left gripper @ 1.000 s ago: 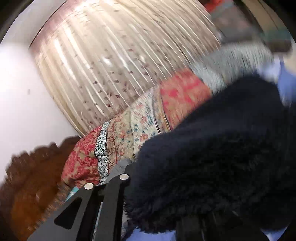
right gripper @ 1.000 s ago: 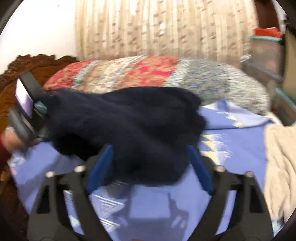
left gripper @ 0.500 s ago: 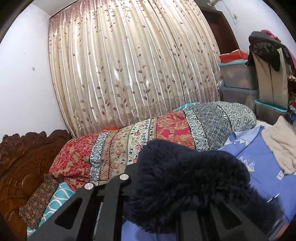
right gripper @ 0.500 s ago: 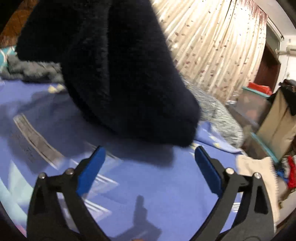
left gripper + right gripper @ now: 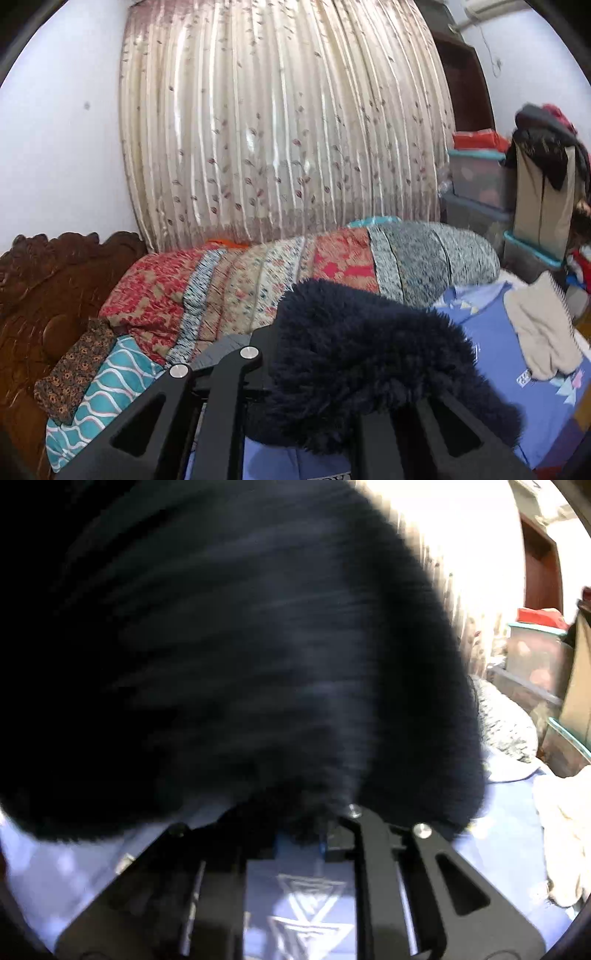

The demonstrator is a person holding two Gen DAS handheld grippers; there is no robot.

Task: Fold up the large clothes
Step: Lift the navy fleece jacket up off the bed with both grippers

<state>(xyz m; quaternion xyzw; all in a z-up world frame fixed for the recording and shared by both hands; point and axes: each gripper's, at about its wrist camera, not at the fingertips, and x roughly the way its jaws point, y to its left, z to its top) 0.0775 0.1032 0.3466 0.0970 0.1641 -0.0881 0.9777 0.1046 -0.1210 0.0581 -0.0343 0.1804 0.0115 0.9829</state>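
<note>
Above the bed point(image 5: 509, 354), both tongs — left point(image 5: 295, 402), right point(image 5: 301, 843) closing — pinch the navy fleece point(image 5: 362, 362); next, spread it flat.

one dark fluffy garment point(image 5: 369, 354), one beige garment point(image 5: 543, 332), one patterned quilt roll point(image 5: 295, 273), two tools

Motion blur, blown-out backlight, fisheye vignette.
</note>
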